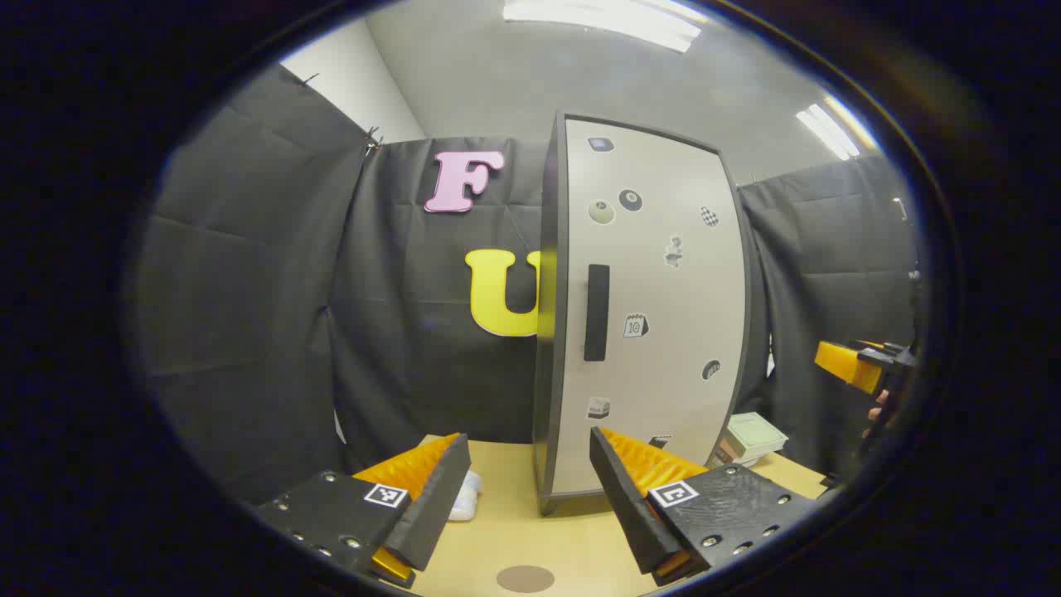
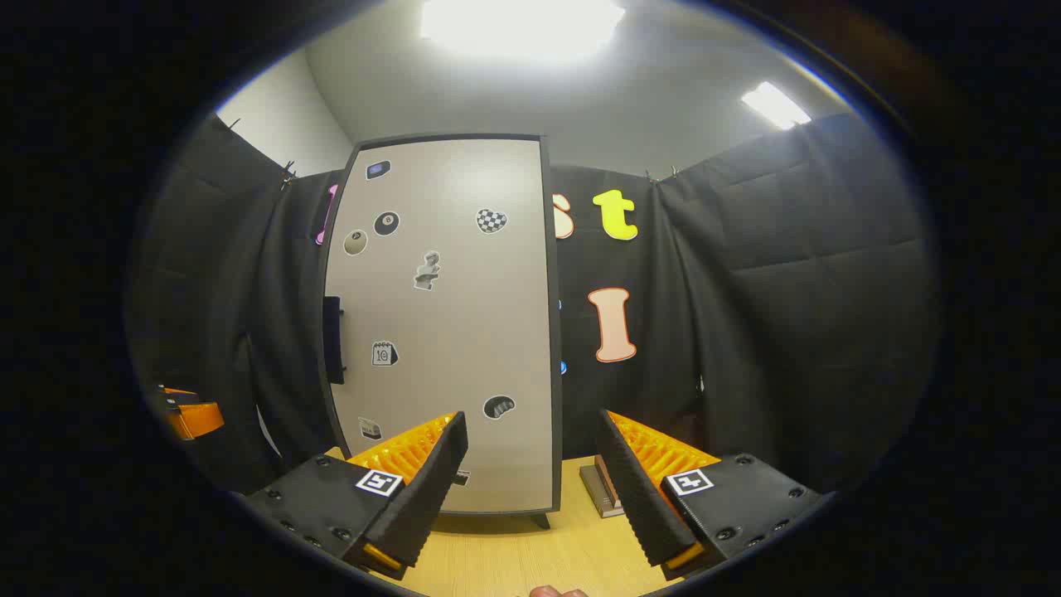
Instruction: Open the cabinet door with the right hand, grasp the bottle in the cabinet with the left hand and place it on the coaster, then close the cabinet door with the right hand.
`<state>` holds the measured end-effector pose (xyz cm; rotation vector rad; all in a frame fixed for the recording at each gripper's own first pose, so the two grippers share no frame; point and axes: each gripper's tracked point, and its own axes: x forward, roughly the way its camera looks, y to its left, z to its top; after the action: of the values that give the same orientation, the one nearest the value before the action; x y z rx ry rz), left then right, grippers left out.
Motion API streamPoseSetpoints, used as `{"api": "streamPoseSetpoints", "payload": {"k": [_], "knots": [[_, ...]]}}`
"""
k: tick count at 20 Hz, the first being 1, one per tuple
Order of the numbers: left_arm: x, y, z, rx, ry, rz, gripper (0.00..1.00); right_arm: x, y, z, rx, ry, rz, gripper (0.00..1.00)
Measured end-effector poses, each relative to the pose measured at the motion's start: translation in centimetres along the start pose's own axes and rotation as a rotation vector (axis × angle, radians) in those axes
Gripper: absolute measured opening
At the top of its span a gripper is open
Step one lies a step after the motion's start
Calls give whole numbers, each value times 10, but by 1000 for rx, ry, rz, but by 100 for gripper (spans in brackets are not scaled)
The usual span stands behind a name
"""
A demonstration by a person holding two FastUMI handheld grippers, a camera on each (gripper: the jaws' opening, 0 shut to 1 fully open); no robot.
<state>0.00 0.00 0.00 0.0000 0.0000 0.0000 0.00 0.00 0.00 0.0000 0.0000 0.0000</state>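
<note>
A tall cabinet (image 1: 655,315) with a beige, sticker-covered door stands shut on the wooden table; its black handle (image 1: 596,313) is on the door's left side. In the right gripper view the same cabinet (image 2: 448,332) and handle (image 2: 333,340) are ahead and to the left. The brown round coaster (image 1: 525,578) lies on the table just in front of my left gripper (image 1: 530,497), which is open and holds nothing. My right gripper (image 2: 532,485) is open too, short of the door. The right gripper (image 1: 858,365) appears at the far right of the left gripper view. The bottle is hidden.
A small stack of books (image 1: 746,439) lies right of the cabinet, also seen as books (image 2: 603,487) in the right gripper view. A white object (image 1: 464,497) sits on the table behind my left finger. The left gripper (image 2: 189,414) shows at the far left edge.
</note>
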Motion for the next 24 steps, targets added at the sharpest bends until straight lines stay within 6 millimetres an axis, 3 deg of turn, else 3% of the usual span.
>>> {"api": "streamPoseSetpoints", "payload": {"k": [5, 6, 16, 21, 24], "knots": [[-5, 1, 1, 15, -18, 11, 90, 0, 10, -6, 7, 17, 21, 95], [-5, 1, 1, 16, -18, 13, 90, -1, 10, -6, 1, 21, 19, 99], [-14, -4, -10, 5, -10, 5, 90, -6, 8, -15, 0, 54, 25, 99], [-19, -4, -21, -4, 7, 2, 90, -3, 23, -15, -1, 68, 70, 96], [-19, 0, -25, -12, 15, 7, 90, 2, 36, -7, -8, 58, 97, 99]]}}
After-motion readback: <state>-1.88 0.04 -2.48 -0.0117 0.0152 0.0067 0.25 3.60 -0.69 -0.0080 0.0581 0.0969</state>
